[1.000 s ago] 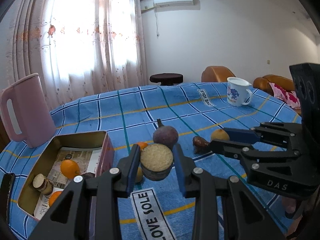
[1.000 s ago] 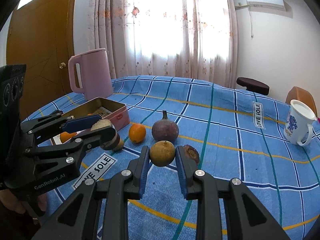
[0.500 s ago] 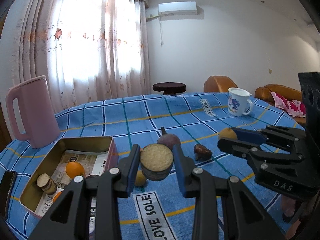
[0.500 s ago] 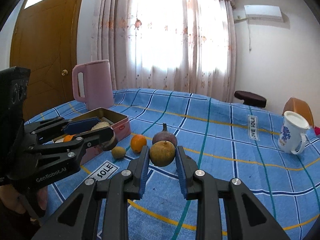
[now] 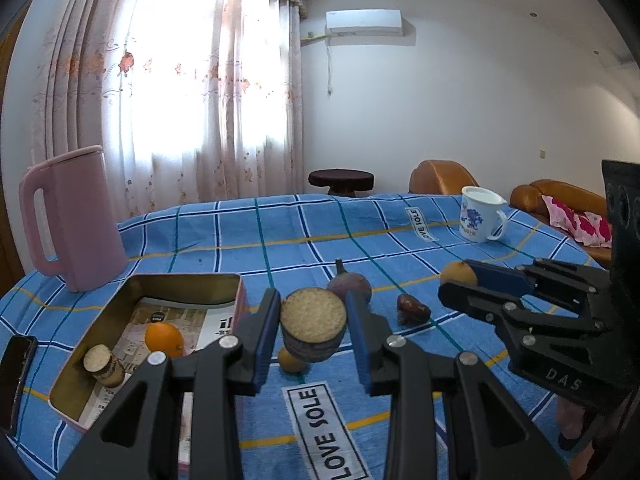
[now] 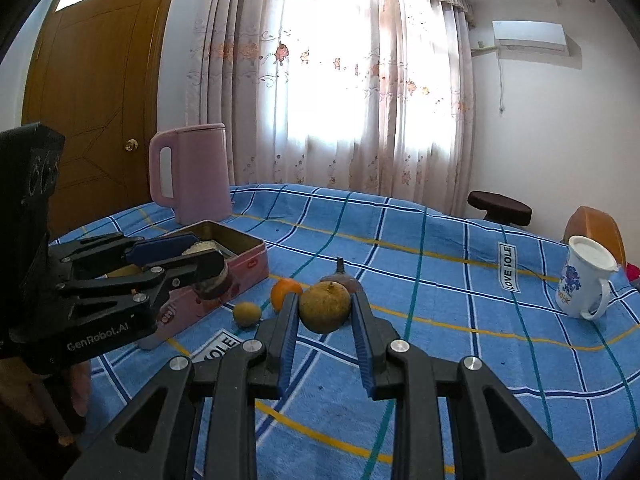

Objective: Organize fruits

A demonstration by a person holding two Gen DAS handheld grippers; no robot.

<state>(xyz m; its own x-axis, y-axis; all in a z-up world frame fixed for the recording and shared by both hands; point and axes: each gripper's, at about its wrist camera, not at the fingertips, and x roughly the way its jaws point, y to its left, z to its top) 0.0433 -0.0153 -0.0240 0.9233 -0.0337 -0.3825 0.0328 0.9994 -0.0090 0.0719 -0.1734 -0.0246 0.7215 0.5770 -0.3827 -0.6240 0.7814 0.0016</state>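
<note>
My left gripper (image 5: 313,330) is shut on a cut sugarcane piece (image 5: 313,327), held above the blue cloth just right of the open tin box (image 5: 236,292). The box holds an orange (image 5: 164,339) and another cane piece (image 5: 100,365). My right gripper (image 6: 325,314) is shut on a round brown-yellow fruit (image 6: 325,307), raised above the table. On the cloth lie a purple fruit (image 5: 352,286), a brown date-like fruit (image 5: 412,314), an orange (image 6: 285,292) and a small yellow-green fruit (image 6: 247,313).
A pink jug (image 5: 72,220) stands behind the box. A white mug (image 5: 480,216) stands far right. A black phone (image 5: 16,380) lies at the left edge. Sofa chairs (image 5: 560,200) and a stool (image 5: 340,180) stand beyond the table.
Both grippers have risen with their fruit still held; the table objects now sit lower and farther in both views.
</note>
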